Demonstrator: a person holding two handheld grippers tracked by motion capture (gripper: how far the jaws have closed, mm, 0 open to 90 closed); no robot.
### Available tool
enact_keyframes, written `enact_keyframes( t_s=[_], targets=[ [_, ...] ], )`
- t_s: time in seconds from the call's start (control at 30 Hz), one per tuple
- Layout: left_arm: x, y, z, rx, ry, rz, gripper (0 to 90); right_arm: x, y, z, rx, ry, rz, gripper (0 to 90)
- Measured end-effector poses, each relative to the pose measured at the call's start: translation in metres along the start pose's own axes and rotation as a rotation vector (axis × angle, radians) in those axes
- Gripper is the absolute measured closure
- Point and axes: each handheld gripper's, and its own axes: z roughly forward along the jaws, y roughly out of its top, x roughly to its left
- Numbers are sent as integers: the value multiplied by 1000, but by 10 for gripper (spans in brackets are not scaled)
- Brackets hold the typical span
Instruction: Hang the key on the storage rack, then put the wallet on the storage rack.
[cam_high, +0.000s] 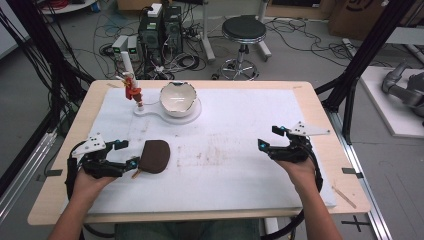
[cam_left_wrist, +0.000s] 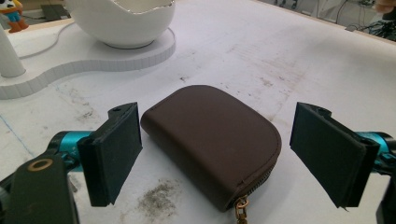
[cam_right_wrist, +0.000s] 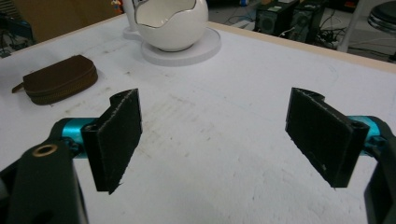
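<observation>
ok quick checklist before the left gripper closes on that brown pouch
1. Left gripper open: ok, jaws spread wide.
2. Brown pouch between the jaws: ok, one pad on each side, neither touching it.
3. Pouch lying flat on the white mat: ok.
4. Zip pull out of the pinch: cannot tell, it sits at the near edge.
5. Right gripper out of the way: ok, open over bare mat.
6. Eggshell bowl away from the pouch: ok.

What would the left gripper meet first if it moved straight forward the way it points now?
Most likely the brown zip pouch: it lies between the open jaws of the left gripper, directly ahead. The white egg-shaped bowl stands farther behind it.
</observation>
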Motion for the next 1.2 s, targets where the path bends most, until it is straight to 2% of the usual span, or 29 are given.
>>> enact_keyframes(
  t_s=[0.37,0.57,0.7,0.9,1.2],
  targets=[
    [-2,3,-4,-7,8,11,166,-8,-23,-11,8,-39,45,183],
    [-3,1,-14,-9,27,12,165,-11,-22,-9,-6,-39,56,183],
    [-2,0,-16,-18,38,-3,166,-10,-22,-6,3,-27,48,183],
    [-6,-2,-13,3,25,6,166,-9,-23,-7,5,-34,48,183],
    [-17,-8,-11,66,26,24,166,-9,-21,0,22,-24,29,183]
  ],
)
